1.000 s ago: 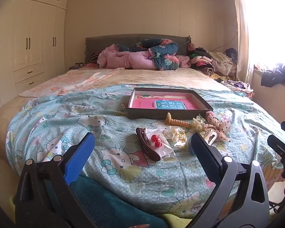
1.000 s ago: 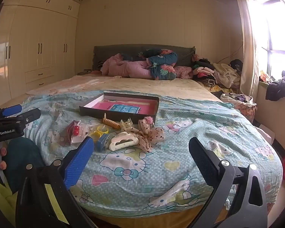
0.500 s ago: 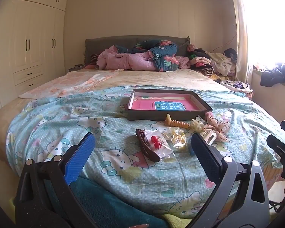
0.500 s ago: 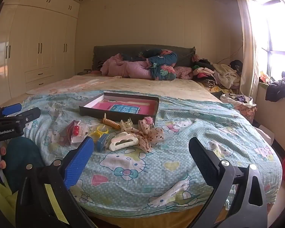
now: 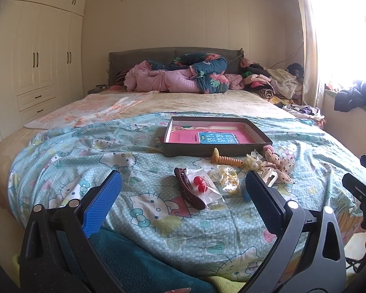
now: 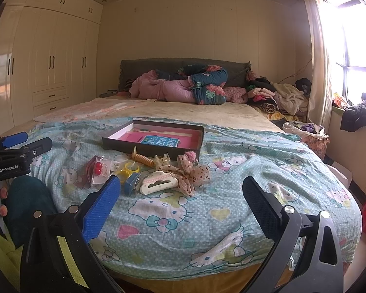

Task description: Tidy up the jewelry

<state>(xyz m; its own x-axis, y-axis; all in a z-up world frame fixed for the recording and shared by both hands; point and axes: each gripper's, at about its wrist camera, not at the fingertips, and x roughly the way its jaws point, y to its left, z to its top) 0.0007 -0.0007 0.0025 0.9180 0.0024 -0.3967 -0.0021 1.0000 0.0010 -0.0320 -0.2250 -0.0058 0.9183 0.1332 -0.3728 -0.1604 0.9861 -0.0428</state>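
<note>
A bed under a cartoon-cat quilt is filling the left wrist view. Ahead of the left gripper, jaws spread wide and empty, a brown hair claw is lying before a dark tray. In the right wrist view, the right gripper is hovering wide open, empty, a white clip just beyond its blue finger; smaller trinkets are blurring together.

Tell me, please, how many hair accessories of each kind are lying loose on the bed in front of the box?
Claw clips: 2, brown and white
Packets: 2, red bobbles and yellow pieces
Orange spiral tie: 1
Cream frilly scrunchie: 1
Pink dotted bow: 1
Blue piece: 1, partly hidden
Total: 8
</note>
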